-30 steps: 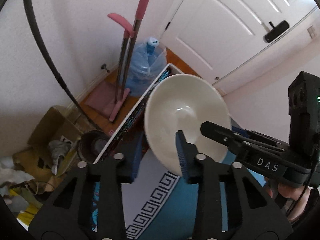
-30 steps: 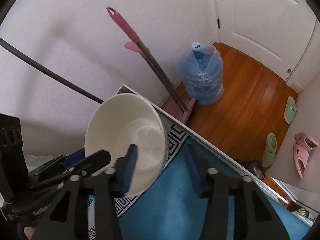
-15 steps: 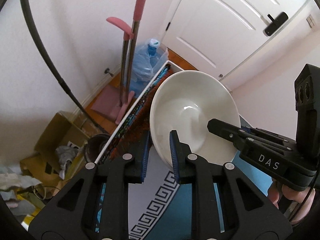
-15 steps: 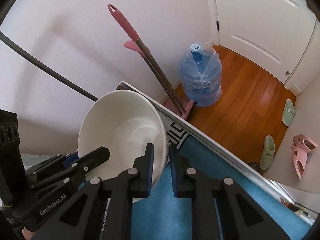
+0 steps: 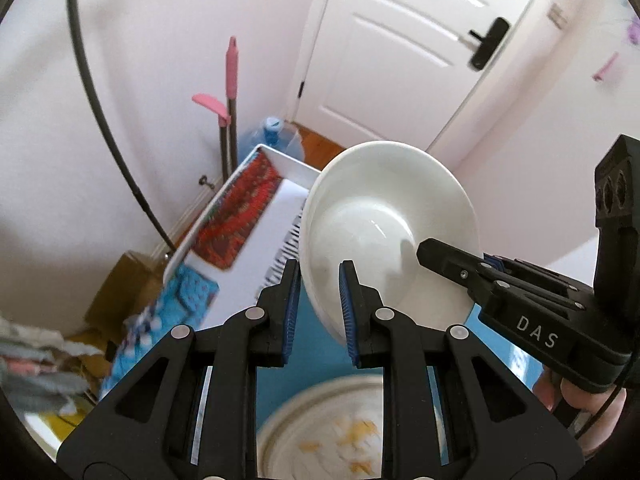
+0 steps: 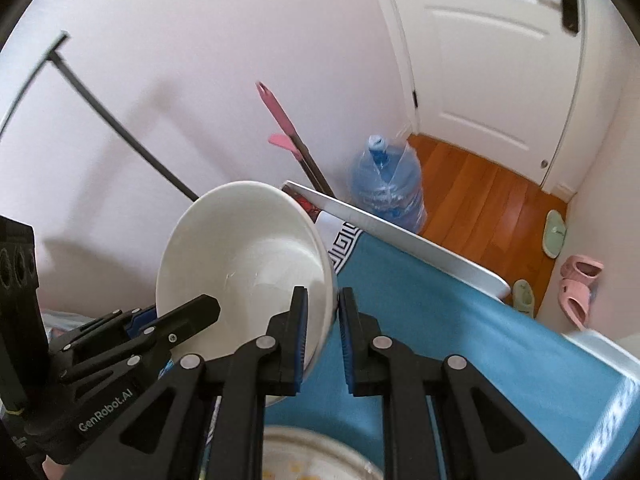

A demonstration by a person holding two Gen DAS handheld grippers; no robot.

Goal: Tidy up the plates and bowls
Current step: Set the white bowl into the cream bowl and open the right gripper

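Nearest the lens, the left gripper [image 5: 319,312], matte black with ribbed blue pads, is pinching the near rim of the white bowl [image 5: 384,224]; its jaws have just been closing, and the rim sits between them; from the other side the right gripper [image 6: 323,322] is clamped on the opposite rim of that same bowl [image 6: 244,248], one pad inside, one outside, its jaws likewise narrowed down in the last moment; so the bowl hangs between the two tools, glossy, smooth, deep and round, tilted so its hollow faces the cameras, held up above the table; below it a round pale plate [image 5: 332,428] with yellow flecks lies flat on the teal cloth [image 6: 460,320], blurred; the cloth has a white Greek-key border [image 6: 344,244]; beyond that the white table edge [image 6: 400,232] runs slantwise; farther off, a clear blue water jug [image 6: 386,192], bulbous and ridged, stands on orange wooden floorboards [image 6: 480,196]; a pink-handled mop [image 6: 288,128] leans on the plain wall beside it; pink and green slippers [image 6: 576,284] sit on the right; at the back, a white panelled door [image 6: 488,60] with a black lever handle.
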